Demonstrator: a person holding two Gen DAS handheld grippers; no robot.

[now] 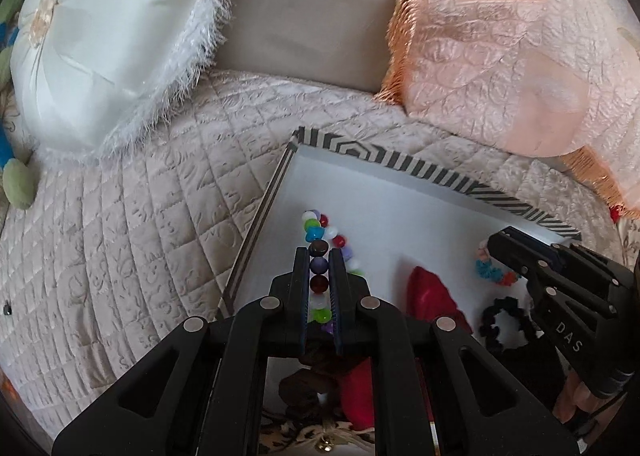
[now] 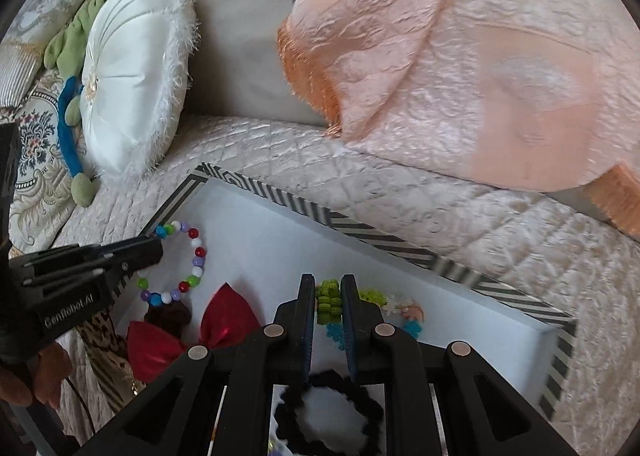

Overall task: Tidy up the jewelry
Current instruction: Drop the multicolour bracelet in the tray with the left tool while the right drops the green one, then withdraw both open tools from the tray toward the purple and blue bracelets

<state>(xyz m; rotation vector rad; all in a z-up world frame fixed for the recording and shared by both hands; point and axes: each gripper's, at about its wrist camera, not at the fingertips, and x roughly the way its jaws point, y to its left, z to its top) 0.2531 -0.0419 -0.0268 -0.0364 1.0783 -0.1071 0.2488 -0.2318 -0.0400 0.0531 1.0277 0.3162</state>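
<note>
You have both grippers over the tray (image 2: 400, 252), a shallow white box with a black-and-white striped rim that lies flat on the quilted bedspread (image 1: 132, 216); that placement gives the jewelry a walled, pale floor on which each piece shows plainly. Your left gripper (image 1: 319, 256) is pinched on the beaded bracelet (image 2: 192, 256), the multicoloured string of round beads: in the left wrist view several beads sit in a line between the fingers, and in the right wrist view the rest of the loop hangs free over the tray's left end. The narrow grip on one side of the loop looks chosen so the strand cannot slip off. Your right gripper (image 2: 328, 296) is closed on the chunky bracelet (image 2: 328, 306), green and blue pieces with paler, flower-like ones trailing to the right, held over the tray's right half (whether it touches the floor cannot be told). The two pieces are well apart, which I judge deliberate, so each gets its own spot. Lying in the tray between and below them are a red bow (image 2: 224, 324) and a black scrunchie (image 2: 332, 412), and a dark brown item beside the bow is too unclear to name. The white round pillow (image 1: 100, 44) and peach fringed cushion (image 1: 520, 56) stand behind, clear of the work.
</note>
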